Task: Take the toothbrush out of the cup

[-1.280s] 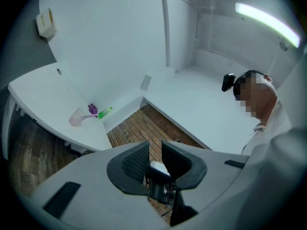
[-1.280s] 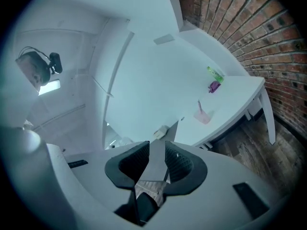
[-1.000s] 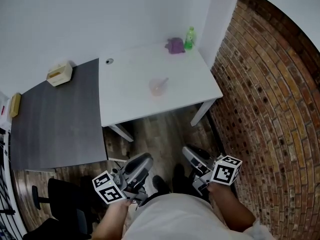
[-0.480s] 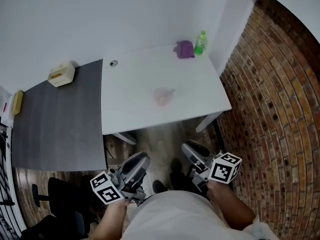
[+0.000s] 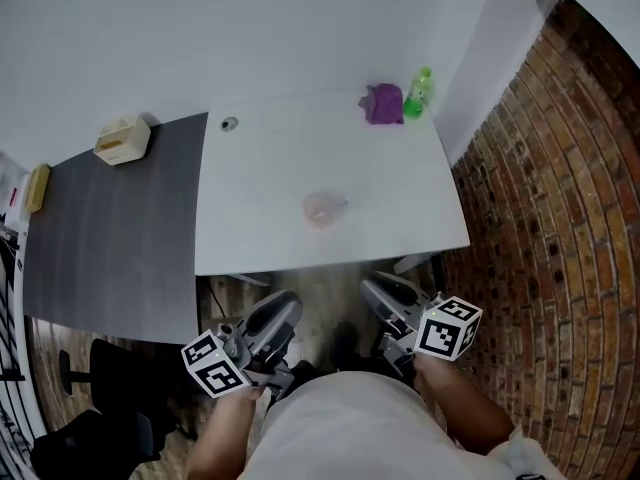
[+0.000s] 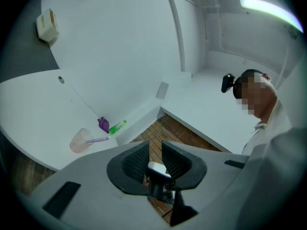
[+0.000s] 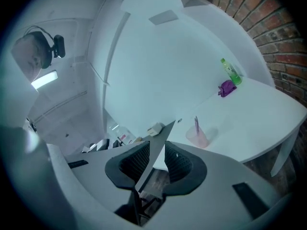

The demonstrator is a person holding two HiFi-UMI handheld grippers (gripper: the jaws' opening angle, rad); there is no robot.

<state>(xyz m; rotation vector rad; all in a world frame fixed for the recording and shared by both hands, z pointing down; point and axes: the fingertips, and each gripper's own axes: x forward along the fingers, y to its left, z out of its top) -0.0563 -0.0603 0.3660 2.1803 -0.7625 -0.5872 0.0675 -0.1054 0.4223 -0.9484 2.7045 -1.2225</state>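
Note:
A translucent pink cup (image 5: 322, 208) stands near the middle of the white table (image 5: 260, 168), with a toothbrush (image 5: 337, 203) leaning in it. The cup (image 6: 80, 141) and its purple-handled toothbrush (image 6: 97, 140) are small and far in the left gripper view. In the right gripper view the toothbrush (image 7: 196, 124) sticks up out of the cup (image 7: 197, 137). Both grippers are held low by the person's body, short of the table's front edge. My left gripper (image 5: 278, 320) (image 6: 155, 157) and right gripper (image 5: 385, 296) (image 7: 157, 159) hold nothing, jaws drawn together to a narrow slit.
A purple object (image 5: 382, 103) and a green bottle (image 5: 419, 93) stand at the table's far right corner by the white wall. A dark grey table (image 5: 100, 228) adjoins on the left with a tissue box (image 5: 123, 140). A brick wall (image 5: 560, 218) runs along the right. Wood floor lies below.
The white table has come closer in the head view, its front edge now just ahead of the grippers. Both grippers stay low by the body, unchanged.

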